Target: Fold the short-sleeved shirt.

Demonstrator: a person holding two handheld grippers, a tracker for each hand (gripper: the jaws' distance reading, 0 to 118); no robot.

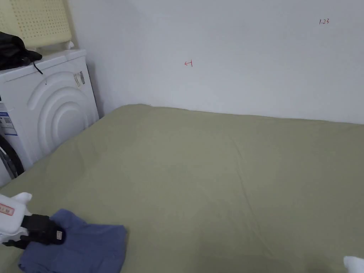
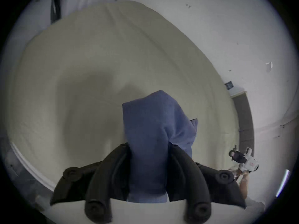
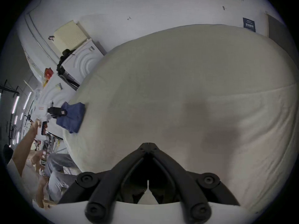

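While the person's left arm (image 3: 24, 145) reaches out straight from the near-left edge of the scene, the left gripper (image 1: 53, 233) sits low at the near-left corner of the bed (image 1: 220, 185), pointing right across the olive sheet. Its 2 jaws stand partly apart with the folded blue short-sleeved shirt (image 2: 150, 146) pinched between them, cloth pressing against both inner faces in the left gripper view. In the head view the shirt (image 1: 85, 245) lies as a compact folded bundle on the sheet, its free end spread to the right of the jaws; from the right gripper view it (image 3: 72, 117) rests right at the bed's left edge, just beside a white washing machine (image 1: 53, 106). Farther right, most of the sheet is bare and smooth. At the near-right corner a white bit of the right gripper (image 1: 353, 263) enters the head view. In its own view the right gripper (image 3: 148, 144) hovers over the sheet with its 2 jaws closed tip to tip, holding nothing.
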